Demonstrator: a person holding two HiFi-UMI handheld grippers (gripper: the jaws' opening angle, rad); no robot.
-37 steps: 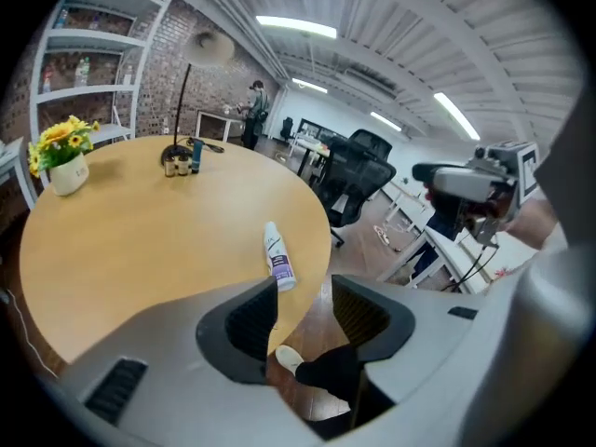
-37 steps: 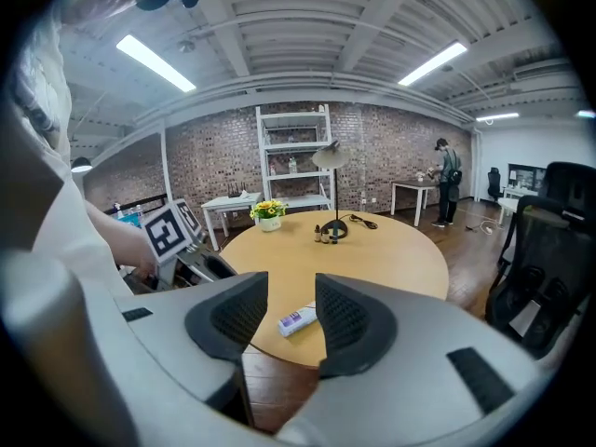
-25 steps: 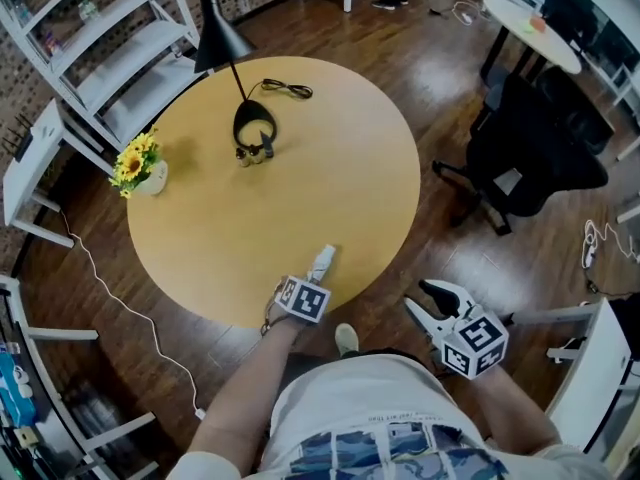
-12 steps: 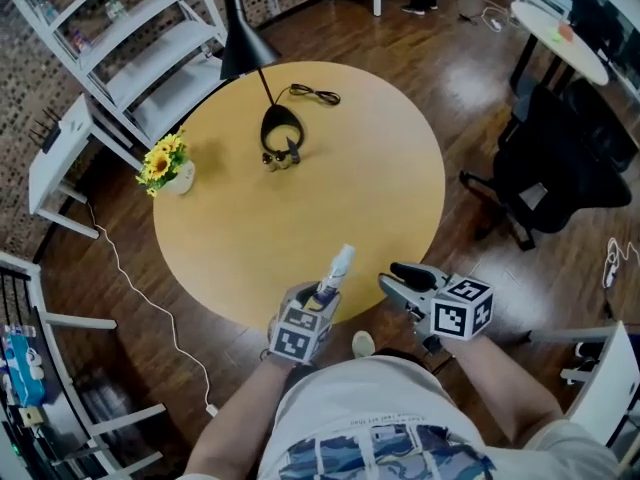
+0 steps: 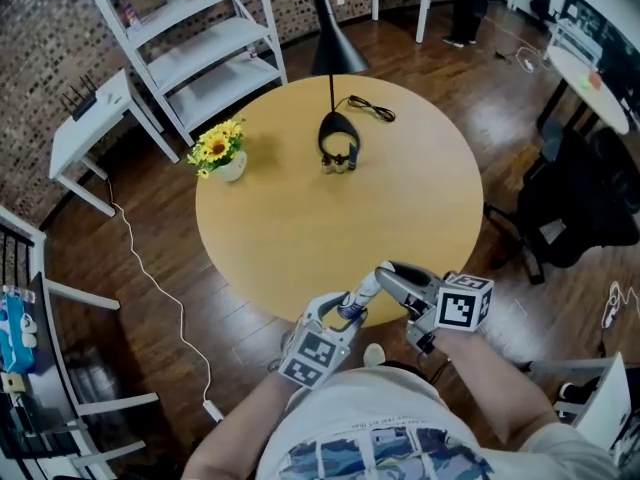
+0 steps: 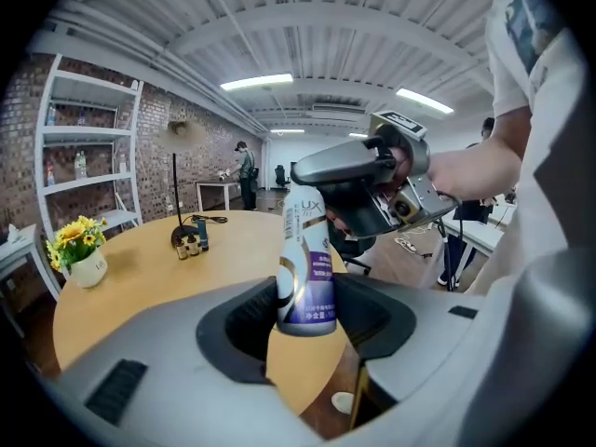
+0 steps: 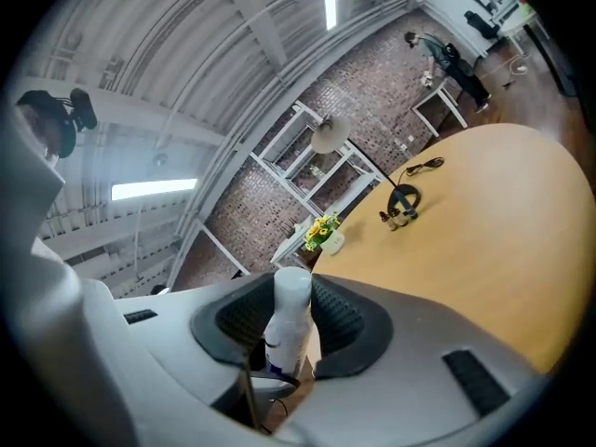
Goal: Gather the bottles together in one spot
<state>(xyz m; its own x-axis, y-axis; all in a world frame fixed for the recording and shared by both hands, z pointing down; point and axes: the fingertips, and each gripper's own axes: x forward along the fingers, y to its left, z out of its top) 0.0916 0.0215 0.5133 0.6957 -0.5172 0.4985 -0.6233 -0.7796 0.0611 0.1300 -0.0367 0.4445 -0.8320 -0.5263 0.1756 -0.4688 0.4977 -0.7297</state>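
The left tool point(image 5: 345, 316) is gripping the lower body of a white plastic bottle with a purple label point(image 5: 362, 293) over the near edge of the round wooden surface point(image 5: 300, 228). The bottle's long axis is pointing up into the right tool point(image 5: 392, 278), whose jaws are closing around the capped top, not yet pressing. Small bottles point(image 5: 340, 163) are standing far across.

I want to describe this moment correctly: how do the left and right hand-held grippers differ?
The left hand-held gripper is shut on the lower body of the white bottle; the right hand-held gripper is closing its jaws round the cap end. In the head view the left lies below the bottle, the right beside it. Both work on one bottle at the table edge.
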